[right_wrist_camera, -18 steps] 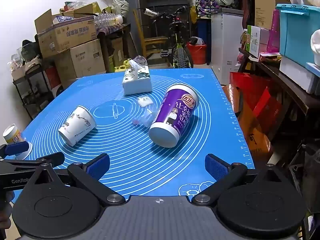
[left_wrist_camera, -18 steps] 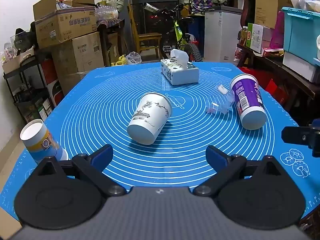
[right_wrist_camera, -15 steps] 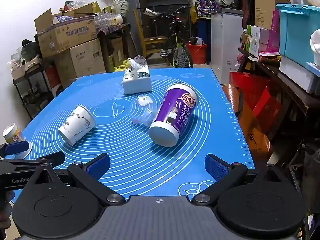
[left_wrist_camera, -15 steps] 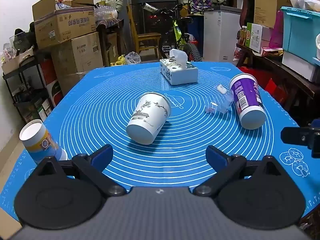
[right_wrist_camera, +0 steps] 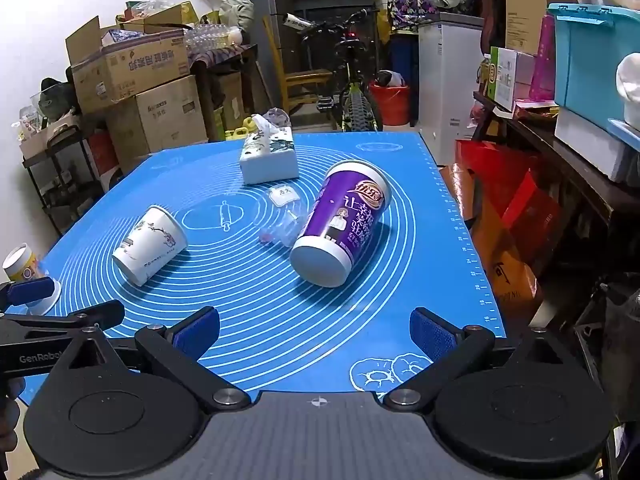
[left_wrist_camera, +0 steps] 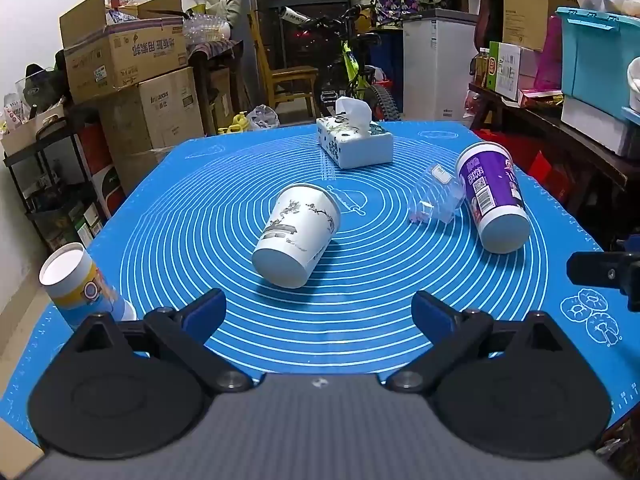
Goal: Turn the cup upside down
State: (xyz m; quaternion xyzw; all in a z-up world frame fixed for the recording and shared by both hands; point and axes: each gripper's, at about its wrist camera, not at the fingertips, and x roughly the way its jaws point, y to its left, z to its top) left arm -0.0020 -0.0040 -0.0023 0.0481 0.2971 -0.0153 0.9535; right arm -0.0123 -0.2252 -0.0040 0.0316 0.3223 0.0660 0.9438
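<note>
A white paper cup (left_wrist_camera: 298,236) with ink drawings lies on its side on the blue mat (left_wrist_camera: 224,184), its base toward me; it also shows in the right wrist view (right_wrist_camera: 150,244). A purple cup (left_wrist_camera: 494,198) lies on its side at the right, base toward me, and shows in the right wrist view (right_wrist_camera: 342,224). A clear plastic cup (left_wrist_camera: 438,200) lies between them. A yellow-and-blue cup (left_wrist_camera: 80,286) stands upside down at the mat's left edge. My left gripper (left_wrist_camera: 318,314) is open and empty, just short of the white cup. My right gripper (right_wrist_camera: 316,330) is open and empty, short of the purple cup.
A tissue box (left_wrist_camera: 354,142) stands at the far side of the mat. Cardboard boxes (left_wrist_camera: 124,52), a bicycle (left_wrist_camera: 352,76) and a white cabinet (left_wrist_camera: 436,64) stand behind the table. A shelf with teal bins (left_wrist_camera: 596,64) runs along the right.
The left wrist view has crept very slightly toward the white cup. The cups have not moved and both grippers stay open.
</note>
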